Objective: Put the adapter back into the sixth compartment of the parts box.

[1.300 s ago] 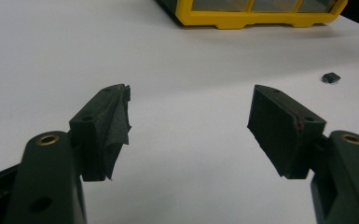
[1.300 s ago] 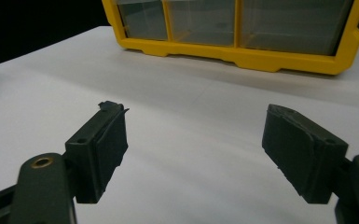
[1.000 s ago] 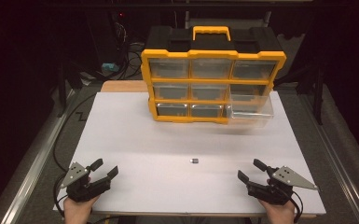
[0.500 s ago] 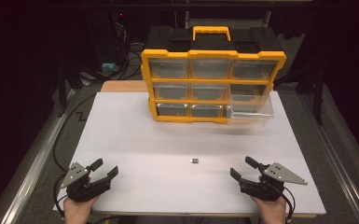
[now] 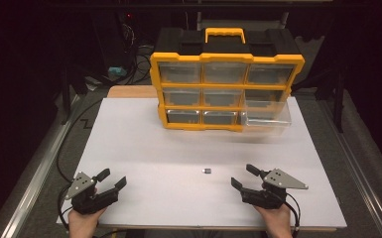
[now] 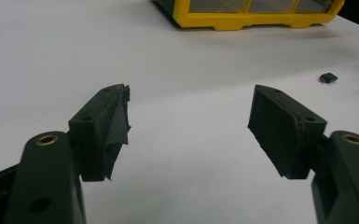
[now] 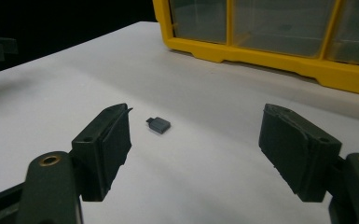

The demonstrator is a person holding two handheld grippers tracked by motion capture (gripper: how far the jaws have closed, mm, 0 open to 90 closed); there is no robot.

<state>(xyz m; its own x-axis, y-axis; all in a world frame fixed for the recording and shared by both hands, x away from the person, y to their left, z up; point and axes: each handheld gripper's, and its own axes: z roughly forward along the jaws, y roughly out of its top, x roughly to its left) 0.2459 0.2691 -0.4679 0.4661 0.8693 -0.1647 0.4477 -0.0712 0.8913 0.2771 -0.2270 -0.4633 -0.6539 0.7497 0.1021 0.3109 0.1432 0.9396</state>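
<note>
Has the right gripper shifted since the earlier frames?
Yes. In the high view the right gripper, jaws open and empty, has moved left across the white table, toward the small dark part, which has stayed put.

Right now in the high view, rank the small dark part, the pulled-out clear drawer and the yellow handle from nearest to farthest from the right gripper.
From the right gripper:
1. Small dark part, just to its left on the table.
2. Pulled-out clear drawer, beyond it at the organizer's bottom right.
3. Yellow handle, on the organizer's top.
</note>
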